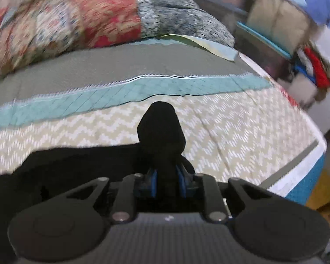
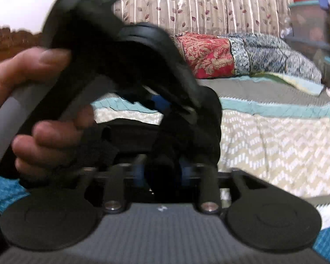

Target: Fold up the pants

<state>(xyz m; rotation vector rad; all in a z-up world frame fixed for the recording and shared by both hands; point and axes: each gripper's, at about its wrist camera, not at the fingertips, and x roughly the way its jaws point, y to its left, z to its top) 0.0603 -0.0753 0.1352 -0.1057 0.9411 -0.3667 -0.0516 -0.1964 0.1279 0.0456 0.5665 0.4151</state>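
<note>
While both views are motion-blurred, the black pants [image 1: 160, 127] are seen pinched in the left gripper [image 1: 166, 182], its blue pads [image 1: 154, 182] drawn narrow onto a bunched fold that sticks up ahead of the fingers. The rest of the black cloth is draped to the lower left over the chevron bedspread [image 1: 242, 132].

In the right wrist view the right gripper [image 2: 162, 173] is set partly apart, with black pants [image 2: 209, 127] fabric lying between its blue pads [image 2: 139, 173]; whether the pads press the cloth cannot be told. The left gripper [image 2: 162, 103] is seen just ahead, tilted, held by a hand [image 2: 44, 114]. A folded floral quilt [image 2: 226, 55] is seen at the far side of the bed, before a leaf-print curtain [image 2: 198, 6].
</note>
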